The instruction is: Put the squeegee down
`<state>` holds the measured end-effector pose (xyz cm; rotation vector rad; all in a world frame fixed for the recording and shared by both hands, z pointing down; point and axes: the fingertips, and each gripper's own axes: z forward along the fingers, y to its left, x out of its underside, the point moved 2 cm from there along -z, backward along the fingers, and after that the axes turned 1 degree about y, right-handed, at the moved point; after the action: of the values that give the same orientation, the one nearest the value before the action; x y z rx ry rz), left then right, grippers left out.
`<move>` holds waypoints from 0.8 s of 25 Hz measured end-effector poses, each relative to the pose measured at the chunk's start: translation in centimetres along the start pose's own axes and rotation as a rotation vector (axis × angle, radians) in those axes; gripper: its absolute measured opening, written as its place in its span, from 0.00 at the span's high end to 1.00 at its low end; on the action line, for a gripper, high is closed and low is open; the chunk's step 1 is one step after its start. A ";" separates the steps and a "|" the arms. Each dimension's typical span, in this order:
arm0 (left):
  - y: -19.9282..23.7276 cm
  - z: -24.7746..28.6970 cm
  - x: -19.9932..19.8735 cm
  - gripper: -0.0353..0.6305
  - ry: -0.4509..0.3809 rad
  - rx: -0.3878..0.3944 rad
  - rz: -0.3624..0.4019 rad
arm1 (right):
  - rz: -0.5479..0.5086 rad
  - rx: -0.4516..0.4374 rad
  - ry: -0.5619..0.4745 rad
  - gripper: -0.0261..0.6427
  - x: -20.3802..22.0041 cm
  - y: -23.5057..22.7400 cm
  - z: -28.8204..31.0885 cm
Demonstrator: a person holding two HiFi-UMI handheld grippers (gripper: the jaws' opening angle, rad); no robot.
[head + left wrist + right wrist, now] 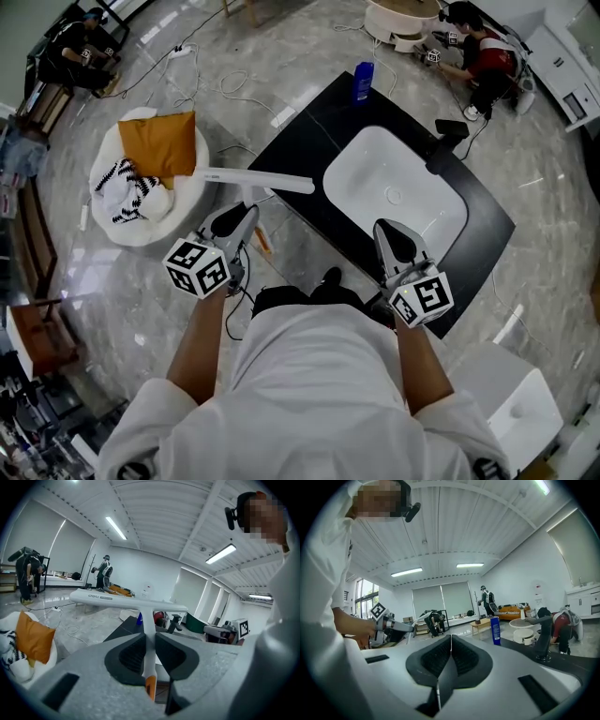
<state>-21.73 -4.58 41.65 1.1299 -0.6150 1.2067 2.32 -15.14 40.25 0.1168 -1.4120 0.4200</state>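
Note:
A white T-shaped squeegee (255, 179) with an orange handle end is held up in the air by my left gripper (235, 223), left of the black counter. In the left gripper view its white stem (148, 639) runs between the closed jaws and its wide blade (126, 601) spans the view ahead. My right gripper (394, 242) hovers over the near edge of the white sink (394, 192). Its jaws are pressed together with nothing between them (450, 656).
A black counter (319, 122) holds the white sink, a black tap (446, 141) and a blue bottle (363, 81). A white round seat with an orange cushion (159, 145) stands on the floor at left. Cables lie on the marble floor. People work at the back.

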 end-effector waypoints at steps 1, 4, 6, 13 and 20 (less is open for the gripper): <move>0.2 0.4 -0.2 0.83 0.014 0.001 0.002 | 0.003 0.002 -0.004 0.94 0.0 -0.3 0.3; 0.9 1.6 -0.6 0.83 0.053 0.012 0.008 | 0.011 0.010 -0.008 0.94 0.0 -1.2 1.0; 1.2 2.4 -1.2 0.83 0.065 0.037 0.003 | 0.014 0.025 -0.001 0.94 0.0 -2.1 1.3; 3.5 6.0 -3.8 0.83 0.113 0.104 0.046 | 0.026 0.125 0.006 0.94 0.1 -5.7 2.6; 6.3 11.3 -5.6 0.83 0.223 0.200 0.031 | 0.048 0.212 -0.016 0.94 -1.8 -7.7 5.9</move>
<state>-27.24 -17.45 43.07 1.1342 -0.3487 1.4229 -0.62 -24.54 40.79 0.2595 -1.3851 0.6094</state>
